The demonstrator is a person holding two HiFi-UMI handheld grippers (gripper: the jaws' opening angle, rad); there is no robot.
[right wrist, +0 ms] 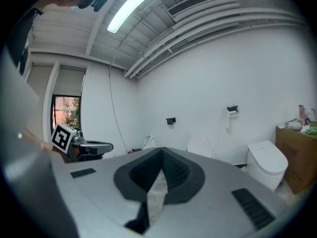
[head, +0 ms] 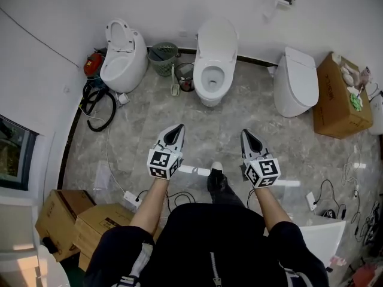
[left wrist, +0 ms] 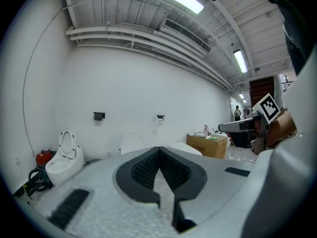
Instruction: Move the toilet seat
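Three white toilets stand along the far wall. The middle toilet (head: 212, 61) has its lid raised and its bowl open to view. It shows small beyond the jaws as the middle toilet (left wrist: 132, 144) and the middle toilet (right wrist: 200, 145). The left toilet (head: 122, 52) has its seat up, and the right toilet (head: 296, 79) is closed. My left gripper (head: 178, 129) and right gripper (head: 246, 134) are held side by side over the floor, well short of the toilets. Both are shut with nothing between the jaws, as the left gripper (left wrist: 158, 150) and right gripper (right wrist: 161, 153) show.
A cardboard box (head: 338, 97) stands at the right wall, and more boxes (head: 78, 220) at the near left. A green basket (head: 163, 57) and a small bin (head: 185, 76) sit between the left and middle toilets. Black hose (head: 99, 106) and cables (head: 335, 202) lie on the floor.
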